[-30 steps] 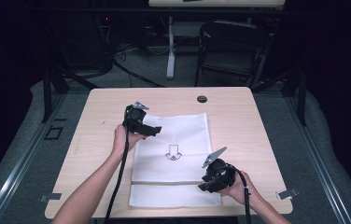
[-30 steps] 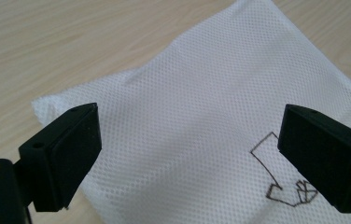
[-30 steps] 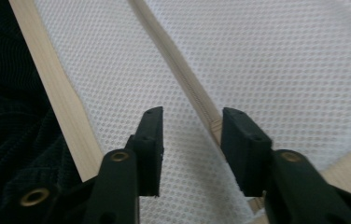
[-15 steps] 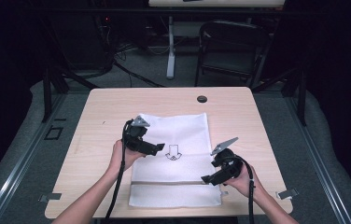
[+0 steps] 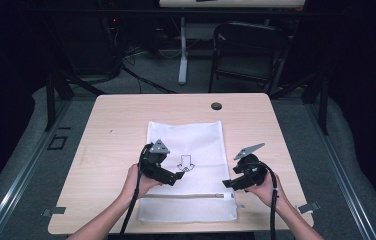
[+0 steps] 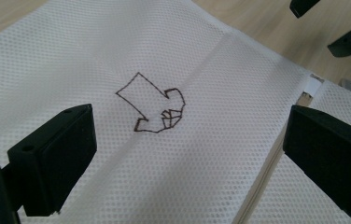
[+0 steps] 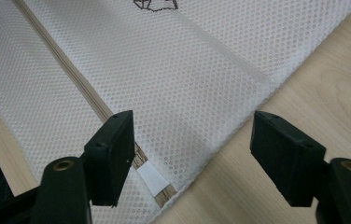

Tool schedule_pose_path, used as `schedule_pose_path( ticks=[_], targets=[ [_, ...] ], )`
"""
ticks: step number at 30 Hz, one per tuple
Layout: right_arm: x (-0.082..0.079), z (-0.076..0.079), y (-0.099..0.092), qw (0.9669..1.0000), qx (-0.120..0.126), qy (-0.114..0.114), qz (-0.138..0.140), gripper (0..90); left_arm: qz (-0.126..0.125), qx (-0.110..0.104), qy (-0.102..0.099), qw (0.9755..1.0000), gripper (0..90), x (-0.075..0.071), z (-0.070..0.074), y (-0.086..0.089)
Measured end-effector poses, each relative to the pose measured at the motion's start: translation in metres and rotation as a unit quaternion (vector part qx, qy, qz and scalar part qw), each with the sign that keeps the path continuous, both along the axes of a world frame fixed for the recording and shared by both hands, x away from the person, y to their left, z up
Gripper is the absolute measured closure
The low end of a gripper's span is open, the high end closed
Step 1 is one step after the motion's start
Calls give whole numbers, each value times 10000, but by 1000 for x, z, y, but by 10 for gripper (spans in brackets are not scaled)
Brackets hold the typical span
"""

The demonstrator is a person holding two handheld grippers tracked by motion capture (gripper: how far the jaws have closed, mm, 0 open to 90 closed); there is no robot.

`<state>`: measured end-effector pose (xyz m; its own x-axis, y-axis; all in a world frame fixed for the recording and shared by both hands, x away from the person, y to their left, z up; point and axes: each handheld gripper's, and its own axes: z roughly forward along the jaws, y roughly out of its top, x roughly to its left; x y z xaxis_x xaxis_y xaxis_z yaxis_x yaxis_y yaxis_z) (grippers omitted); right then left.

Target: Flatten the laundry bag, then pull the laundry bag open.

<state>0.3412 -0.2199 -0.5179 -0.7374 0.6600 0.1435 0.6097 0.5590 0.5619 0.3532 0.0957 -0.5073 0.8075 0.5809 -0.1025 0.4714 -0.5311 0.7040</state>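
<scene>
White mesh makes up the laundry bag (image 5: 186, 165), which lies flat on the pale wooden worktop (image 5: 106, 130), slightly toward the near edge, with a hand-drawn arrow (image 5: 186, 162) at its middle and a zipper (image 5: 186, 196) running across close to the near end. The left gripper (image 5: 176, 176) hovers low over the bag just beside the arrow, its jaws spread wide with nothing between them; the left gripper view shows bare mesh and the arrow (image 6: 152, 105) under the gap. The right gripper (image 5: 227, 184) sits at the bag's right edge near the zipper's end; its jaws have just been closing a little but stand apart and empty, with the white tab (image 7: 154, 178) at the zipper's end lying just below the left jaw. Judged from this, the step in hand is the approach to the zipper: one gripper to steady the cloth, the other to take the pull. The next move would call for the right jaws to descend over the tab and pinch it squarely, thin as it is, while the left presses or pinches the mesh nearby; whether that white tab is the pull itself is not certain from this angle. A small dark disc (image 5: 216, 105) sits near the worktop's far edge. Beyond it, the room is dim, with a dark chair (image 5: 248, 50), a white stand (image 5: 182, 50) and cables on grey flooring.
</scene>
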Motion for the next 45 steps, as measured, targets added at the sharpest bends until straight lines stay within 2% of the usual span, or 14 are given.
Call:
schedule_pose_path(
  ticks=[6, 14, 16, 19, 25, 29, 32, 35, 37, 38, 39, 40, 43, 45],
  targets=[
    [0, -4, 1, 10000, -2, 31, -15, 515, -290, 19, -52, 9996, 91, -11, -7, -22],
    [1, -12, 6, 9995, -278, 28, 133, 797, -703, 51, 50, 9975, 182, -22, -20, -46],
    [1, -14, 7, 9994, -312, 93, 124, 844, -741, 92, -8, 9972, 223, -24, -21, -52],
    [0, -18, 9, 9989, -385, 131, 241, 889, -934, 28, 41, 9956, 288, -25, -25, -57],
    [-5, -16, 8, 9985, -352, 196, 382, 900, -1096, -3, -3, 9940, 386, -26, -32, -68],
    [-11, -19, 10, 9980, -312, 335, 442, 900, -1176, 22, 121, 9930, 416, -25, -40, -75],
    [-11, -22, 13, 9966, -414, 452, 556, 900, -1225, 110, 164, 9923, 443, -25, -45, -81],
    [-11, -27, 14, 9960, -455, 576, 505, 900, -1342, 107, 229, 9906, 478, -25, -49, -86],
    [-9, -30, 13, 9943, -540, 760, 527, 900, -1391, 160, 241, 9899, 508, -25, -51, -89],
    [-9, -32, 12, 9944, -480, 790, 502, 900, -1463, 146, 256, 9888, 517, -25, -52, -90],
    [-8, -32, 12, 9948, -472, 770, 469, 900, -1481, 240, 225, 9884, 529, -25, -52, -92],
    [-8, -32, 12, 9947, -479, 771, 482, 900, -1552, 167, 283, 9873, 544, -25, -53, -93],
    [-8, -35, 14, 9938, -537, 832, 514, 900, -1645, 204, 238, 9859, 569, -25, -55, -99],
    [-7, -36, 13, 9937, -475, 896, 481, 900, -1715, 236, 239, 9846, 585, -25, -56, -104]
  ],
)
